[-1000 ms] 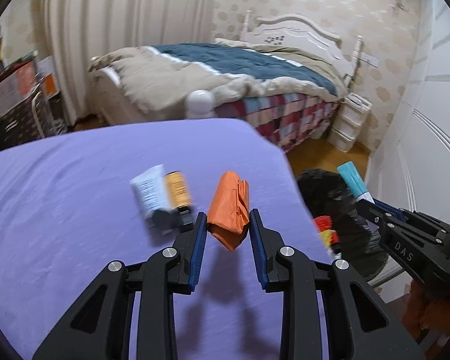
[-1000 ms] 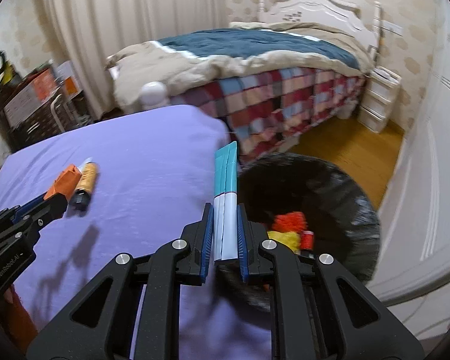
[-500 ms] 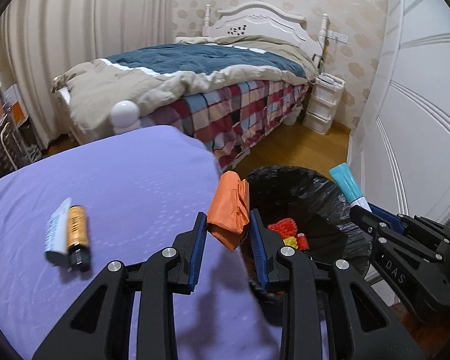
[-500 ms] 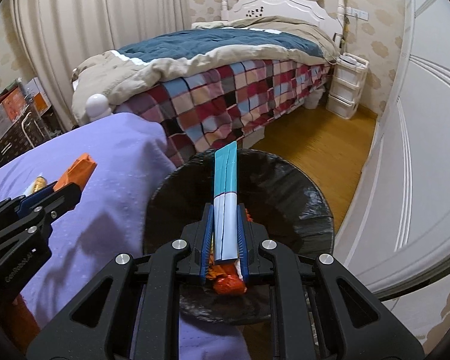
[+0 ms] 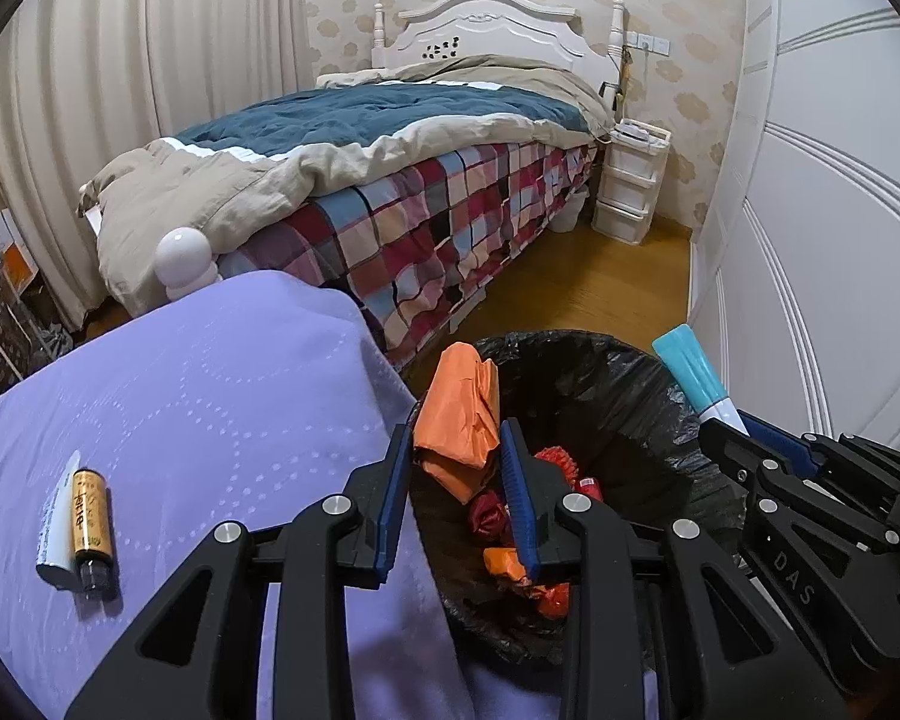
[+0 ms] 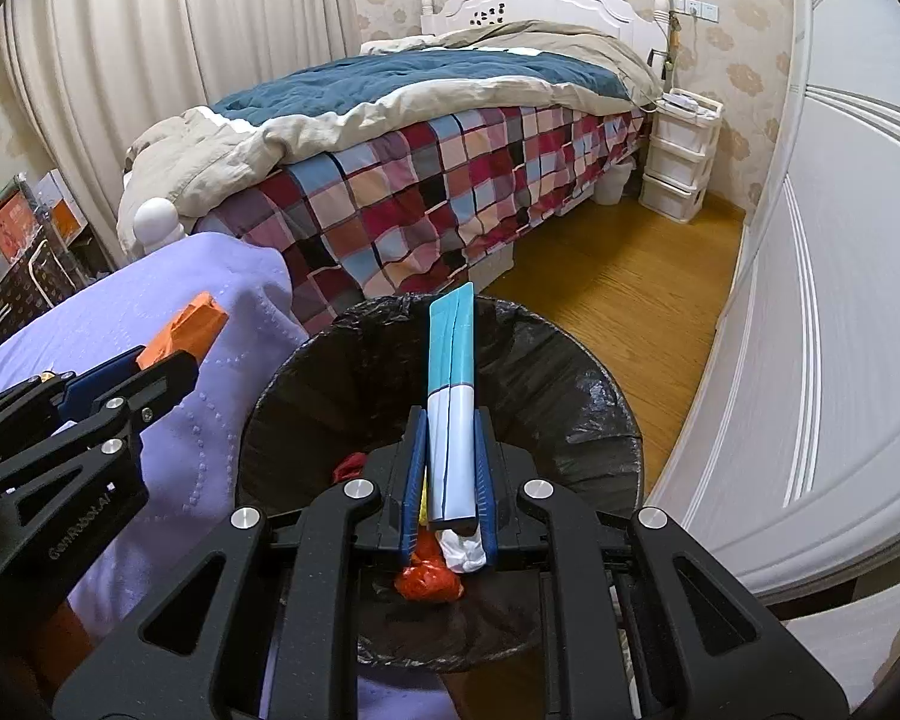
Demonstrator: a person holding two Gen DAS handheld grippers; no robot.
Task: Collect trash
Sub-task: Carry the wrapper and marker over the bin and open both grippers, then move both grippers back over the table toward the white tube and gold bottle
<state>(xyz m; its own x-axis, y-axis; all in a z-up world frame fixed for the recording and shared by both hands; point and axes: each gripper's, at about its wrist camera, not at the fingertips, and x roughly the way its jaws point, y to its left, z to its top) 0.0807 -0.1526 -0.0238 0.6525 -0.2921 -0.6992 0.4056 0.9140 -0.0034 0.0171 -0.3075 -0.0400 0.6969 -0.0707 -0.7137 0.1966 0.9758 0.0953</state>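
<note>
A lavender tablecloth [image 5: 198, 396] with dotted stitching is seen across the lower left of both views, over a table whose corner ends beside a trash bin [image 5: 624, 372] lined with a black bag, at lower centre. A wooden floor [image 6: 624, 276] is shown behind the bin, white panelled doors [image 5: 822, 228] along the right edge, and a bed [image 5: 426, 210] with a plaid cover, teal quilt and white headboard at upper centre, before pleated curtains [image 5: 120, 72].

An orange crumpled wrapper [image 5: 459, 420] is clamped between the blue pads of the left gripper [image 5: 455, 450], just over the near left rim of the bin. A flattened tube [image 6: 450, 396], teal at its far end and white toward the pads, is pinched by the closed right gripper [image 6: 449, 456] above the bin's opening. Red and orange scraps [image 5: 498, 516] are seen lying inside the bin. At lower left, 1 amber bottle [image 5: 90, 528] is left on the cloth, touching a white tube [image 5: 57, 534].
</note>
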